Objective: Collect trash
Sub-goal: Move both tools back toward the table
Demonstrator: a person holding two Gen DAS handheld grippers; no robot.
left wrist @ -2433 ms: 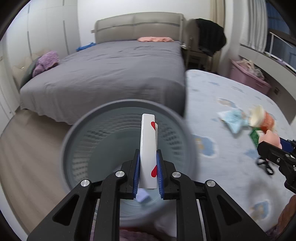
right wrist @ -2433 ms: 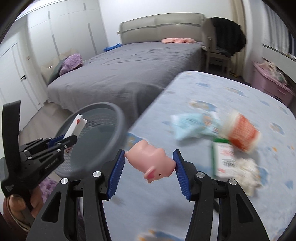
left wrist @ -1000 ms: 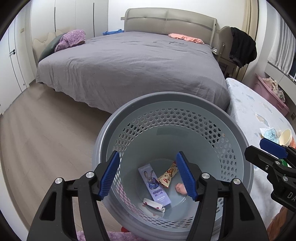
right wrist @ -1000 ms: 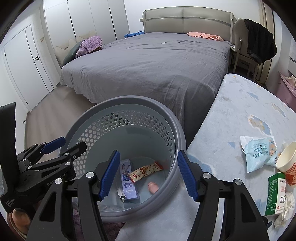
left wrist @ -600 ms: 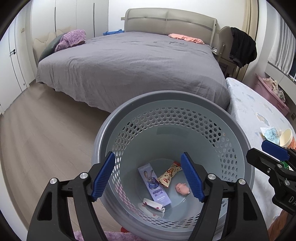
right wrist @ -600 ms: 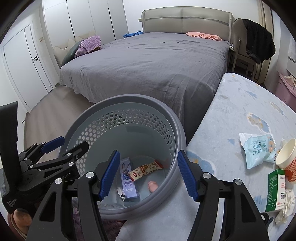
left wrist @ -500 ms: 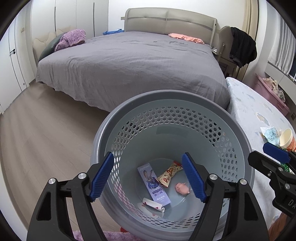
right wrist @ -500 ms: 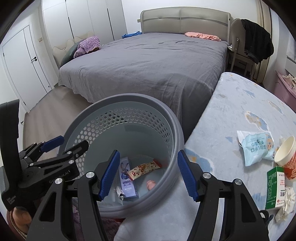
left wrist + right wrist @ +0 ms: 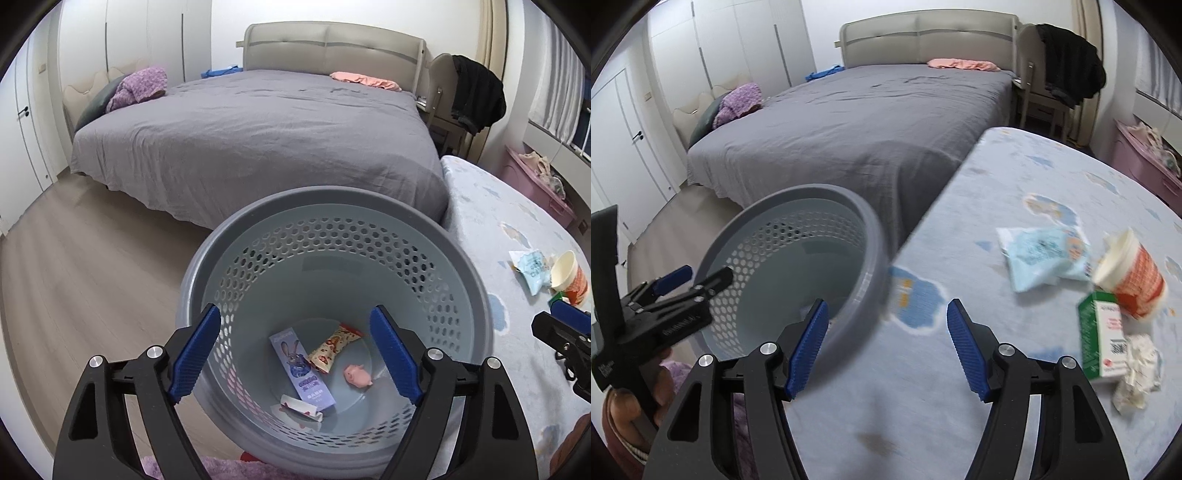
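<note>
A grey perforated basket (image 9: 476, 295) stands by the table; it also shows in the right wrist view (image 9: 871, 236). Inside lie a purple rabbit box (image 9: 301, 369), a snack wrapper (image 9: 330, 349), a pink pig toy (image 9: 357, 375) and a white card (image 9: 301, 407). My left gripper (image 9: 295, 354) is open and empty above the basket. My right gripper (image 9: 886, 350) is open and empty over the table's left edge. On the table lie a light-blue packet (image 9: 1039, 254), a paper cup (image 9: 1132, 275) on its side, a green carton (image 9: 1102, 334) and crumpled tissue (image 9: 1137, 373).
The table (image 9: 1015, 177) has a blue patterned cloth. A grey bed (image 9: 258, 136) fills the background. A chair with a black jacket (image 9: 476, 96) and a pink bin (image 9: 535, 184) stand at the right. Wood floor (image 9: 85, 266) lies left of the basket.
Both grippers let go of the white card and the pig toy, which now lie in the basket. The right gripper has since swung right, away from the basket toward the table.
</note>
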